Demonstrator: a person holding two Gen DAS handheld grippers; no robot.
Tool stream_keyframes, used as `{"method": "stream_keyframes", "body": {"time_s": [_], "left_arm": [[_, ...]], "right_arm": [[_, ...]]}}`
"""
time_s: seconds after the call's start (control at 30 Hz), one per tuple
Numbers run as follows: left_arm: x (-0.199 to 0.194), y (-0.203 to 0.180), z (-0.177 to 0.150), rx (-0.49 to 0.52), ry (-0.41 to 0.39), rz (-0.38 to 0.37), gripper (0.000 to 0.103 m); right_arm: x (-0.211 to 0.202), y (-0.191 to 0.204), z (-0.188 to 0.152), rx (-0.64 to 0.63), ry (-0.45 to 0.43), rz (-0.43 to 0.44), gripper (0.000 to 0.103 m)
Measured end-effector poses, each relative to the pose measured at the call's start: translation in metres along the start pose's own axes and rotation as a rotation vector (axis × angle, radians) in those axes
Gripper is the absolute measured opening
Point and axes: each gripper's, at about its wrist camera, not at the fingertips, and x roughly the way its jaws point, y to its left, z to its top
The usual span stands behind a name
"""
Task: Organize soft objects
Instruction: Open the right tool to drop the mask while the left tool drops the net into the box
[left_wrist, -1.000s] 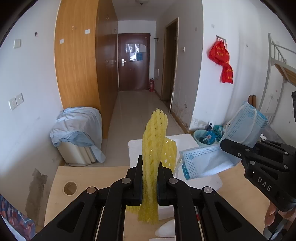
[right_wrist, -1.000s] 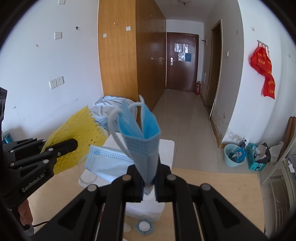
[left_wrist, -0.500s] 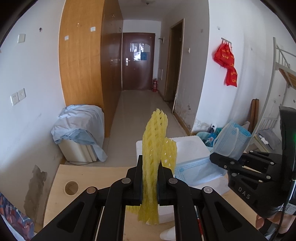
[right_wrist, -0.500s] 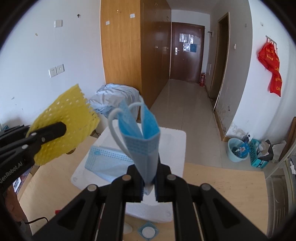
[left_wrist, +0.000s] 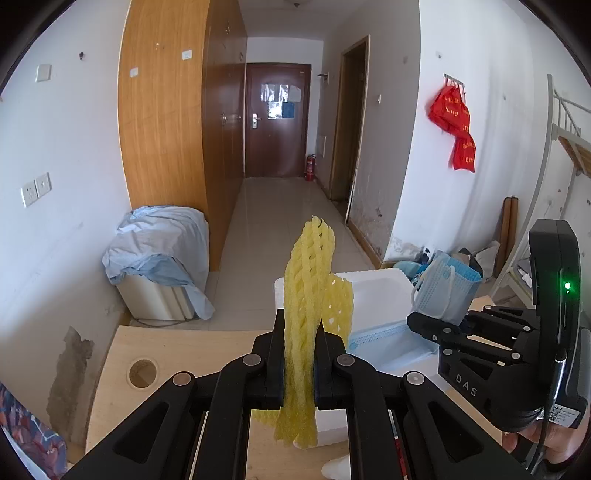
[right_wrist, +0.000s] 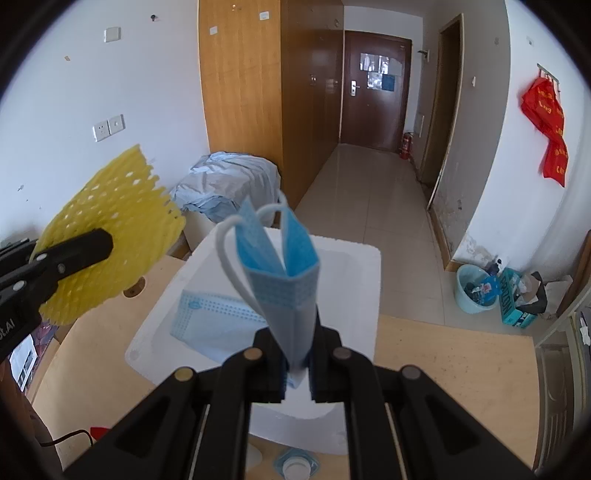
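My left gripper (left_wrist: 299, 365) is shut on a yellow foam net (left_wrist: 308, 306), held upright above the wooden table; the net also shows at the left of the right wrist view (right_wrist: 107, 236). My right gripper (right_wrist: 297, 363) is shut on a folded blue face mask (right_wrist: 284, 273), held over a white foam box (right_wrist: 354, 295). A second blue face mask (right_wrist: 210, 317) lies flat inside that box. In the left wrist view the right gripper (left_wrist: 436, 325) with its mask (left_wrist: 447, 291) is to the right, over the box (left_wrist: 373, 291).
The wooden table (right_wrist: 450, 373) has a round hole (left_wrist: 142, 373) near its left edge. A small white cap (right_wrist: 295, 469) lies on the table by the box's near side. A cloth-covered bin (left_wrist: 162, 262) and a blue bucket (right_wrist: 476, 288) stand on the floor beyond.
My right gripper has moved down and forward with the folded mask, which now sits lower over the box. The left gripper and its net have held nearly still.
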Motion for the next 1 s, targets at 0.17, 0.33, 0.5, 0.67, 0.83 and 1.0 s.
{"method": "stream_keyframes", "body": {"time_s": [0.17,0.33,0.5,0.67,0.83,1.0], "left_arm": [[0.000,0.000,0.000,0.003,-0.001,0.003,0.010],[0.002,0.003,0.000,0.003,0.001,-0.002,0.010],[0.003,0.002,0.000,0.011,0.007,-0.011,0.010],[0.005,0.000,-0.001,0.019,0.019,-0.030,0.010],[0.010,-0.009,-0.003,0.038,0.040,-0.067,0.010],[0.016,-0.026,-0.007,0.071,0.062,-0.099,0.010]], "right_arm": [[0.000,0.002,0.000,-0.004,0.000,-0.012,0.023],[-0.008,0.002,-0.001,0.008,-0.034,-0.018,0.068],[-0.018,-0.004,0.001,0.024,-0.058,-0.022,0.071],[-0.035,-0.019,0.000,0.066,-0.091,-0.045,0.072],[-0.049,-0.024,-0.004,0.083,-0.119,-0.062,0.074],[-0.053,-0.029,-0.008,0.095,-0.124,-0.079,0.074]]}}
